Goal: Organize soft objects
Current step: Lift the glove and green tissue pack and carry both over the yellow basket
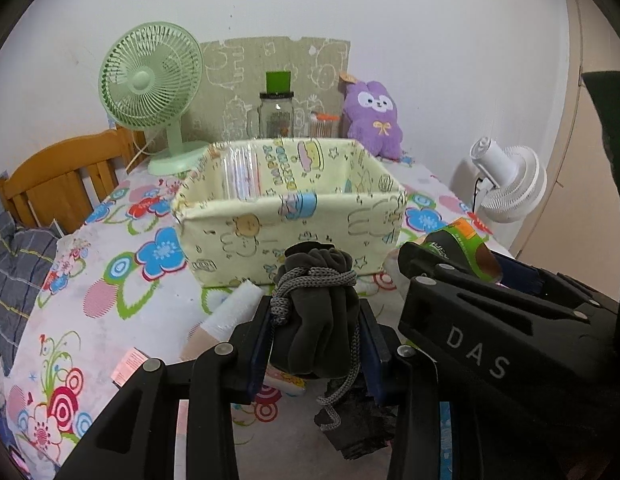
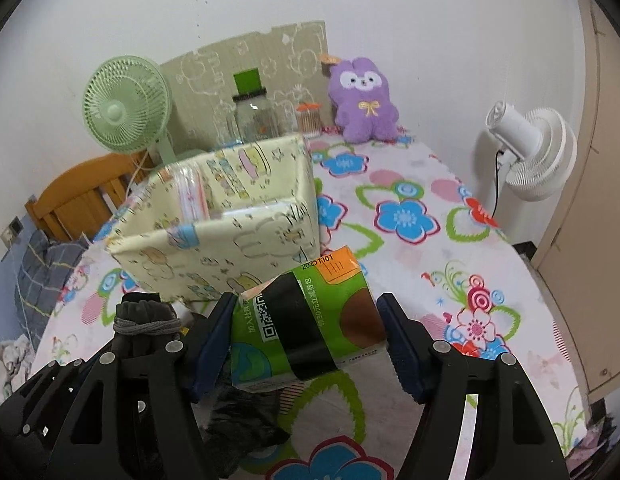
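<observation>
Flowery cloth covers the worktop (image 2: 449, 280). Left claw (image 1: 315, 336) squeezes a gray pouch (image 1: 315, 320); right claw (image 2: 310, 340) holds a green tissue pack (image 2: 310, 320). Both wait just before the yellow box (image 1: 290, 208). Letting go early could drop them outside.

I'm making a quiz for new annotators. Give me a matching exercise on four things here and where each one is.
Things:
1. dark grey drawstring fabric pouch
2. green plastic-wrapped tissue pack
3. pale yellow cartoon-print fabric box
4. purple plush bunny

Places:
A. against the wall at the back
B. in the right claw
C. on the flowered sheet, ahead of both claws
D. in the left claw

Pairs: 1-D, 2-B, 3-C, 4-A
</observation>
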A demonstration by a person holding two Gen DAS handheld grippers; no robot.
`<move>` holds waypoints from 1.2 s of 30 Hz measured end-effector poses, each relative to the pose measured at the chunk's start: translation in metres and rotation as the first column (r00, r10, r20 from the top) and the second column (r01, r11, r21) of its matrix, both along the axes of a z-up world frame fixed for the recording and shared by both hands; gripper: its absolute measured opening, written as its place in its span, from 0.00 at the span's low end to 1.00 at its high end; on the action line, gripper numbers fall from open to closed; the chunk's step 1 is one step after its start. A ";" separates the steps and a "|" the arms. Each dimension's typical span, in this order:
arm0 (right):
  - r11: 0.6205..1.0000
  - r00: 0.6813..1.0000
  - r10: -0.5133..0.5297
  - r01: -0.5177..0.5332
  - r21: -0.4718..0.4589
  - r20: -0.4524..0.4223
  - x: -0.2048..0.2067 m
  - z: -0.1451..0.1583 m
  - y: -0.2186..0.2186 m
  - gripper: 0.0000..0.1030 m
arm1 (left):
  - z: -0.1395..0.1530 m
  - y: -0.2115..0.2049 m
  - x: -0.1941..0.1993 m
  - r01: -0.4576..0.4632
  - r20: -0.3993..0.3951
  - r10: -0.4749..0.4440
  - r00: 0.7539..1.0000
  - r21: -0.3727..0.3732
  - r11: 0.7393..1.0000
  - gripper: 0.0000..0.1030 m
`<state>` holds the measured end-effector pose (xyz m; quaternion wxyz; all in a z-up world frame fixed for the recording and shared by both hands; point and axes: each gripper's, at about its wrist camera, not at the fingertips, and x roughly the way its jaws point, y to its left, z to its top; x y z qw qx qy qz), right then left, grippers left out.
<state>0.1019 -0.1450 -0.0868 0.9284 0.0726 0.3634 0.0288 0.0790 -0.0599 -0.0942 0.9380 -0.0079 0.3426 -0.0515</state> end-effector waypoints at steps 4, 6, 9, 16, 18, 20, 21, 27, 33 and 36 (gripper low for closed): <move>1.000 1.000 0.004 -0.003 -0.005 0.024 -0.006 0.013 0.004 0.70 | 0.010 0.003 -0.003 0.000 0.019 0.000 1.000 -0.010 1.000 0.39; 1.000 0.999 0.005 -0.005 -0.006 0.037 -0.010 0.020 0.006 0.70 | 0.016 0.004 -0.004 -0.001 0.028 0.001 1.000 -0.014 1.000 0.39; 1.000 0.998 0.009 -0.008 -0.012 0.061 -0.016 0.030 0.009 0.70 | 0.024 0.007 -0.006 -0.003 0.045 0.004 0.999 -0.020 1.000 0.39; 1.000 0.994 0.020 -0.018 -0.023 0.105 -0.026 0.054 0.016 0.71 | 0.045 0.010 -0.012 -0.002 0.092 0.005 0.996 -0.026 1.000 0.39; 0.999 0.993 0.024 -0.021 -0.026 0.113 -0.027 0.059 0.017 0.71 | 0.050 0.011 -0.013 -0.003 0.102 0.006 0.995 -0.028 1.000 0.39; 0.999 0.992 0.027 -0.023 -0.031 0.122 -0.029 0.064 0.019 0.71 | 0.055 0.012 -0.013 -0.004 0.115 0.008 0.993 -0.029 1.000 0.39; 0.999 0.992 0.028 -0.024 -0.031 0.125 -0.029 0.066 0.019 0.71 | 0.057 0.013 -0.013 -0.005 0.119 0.008 0.993 -0.029 1.000 0.39; 0.999 0.989 0.037 -0.033 -0.033 0.143 -0.028 0.076 0.024 0.71 | 0.064 0.014 -0.008 -0.006 0.136 0.009 0.991 -0.022 1.000 0.39; 0.999 0.988 0.042 -0.038 -0.035 0.149 -0.019 0.080 0.028 0.71 | 0.067 0.013 0.002 0.001 0.143 0.001 0.990 -0.015 1.000 0.39; 0.998 0.986 0.050 -0.044 -0.043 0.158 -0.012 0.081 0.031 0.71 | 0.067 0.013 0.009 0.008 0.144 -0.006 0.990 -0.017 1.000 0.39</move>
